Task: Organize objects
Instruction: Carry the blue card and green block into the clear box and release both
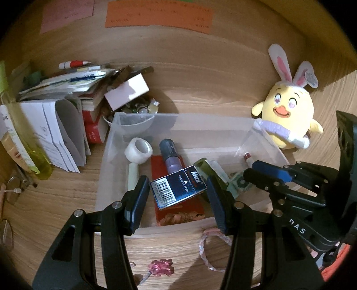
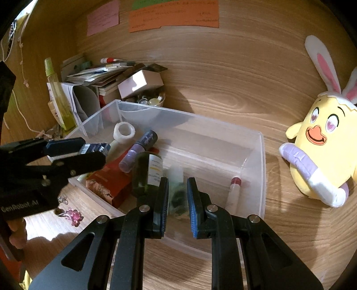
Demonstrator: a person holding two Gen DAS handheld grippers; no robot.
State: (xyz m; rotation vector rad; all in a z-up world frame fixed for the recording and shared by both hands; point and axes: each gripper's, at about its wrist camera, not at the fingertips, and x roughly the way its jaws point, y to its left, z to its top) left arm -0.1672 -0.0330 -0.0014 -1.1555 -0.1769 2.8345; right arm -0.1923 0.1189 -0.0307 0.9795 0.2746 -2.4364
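Staple box (image 1: 177, 189) is pinched by the left hand-held gripper (image 1: 176, 200) over the clear bin (image 1: 104, 142) for dropping in; right hand-held gripper (image 2: 177, 207) hovers nearly closed, empty.

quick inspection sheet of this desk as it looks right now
surface: wood-grain desk, partly bare.
job's things: clear plastic bin holds a white tape roll, purple tube, red packet, dark green bottle.
clutter: paper and book pile; yellow chick plush with bunny ears; pink hair clip; braided cord loop.
grippers: left gripper shut on a dark blue Max box; right gripper holds a small clear item, blurred.
cables: white cord at left edge.
surroundings: pink and orange paper notes on the wall.
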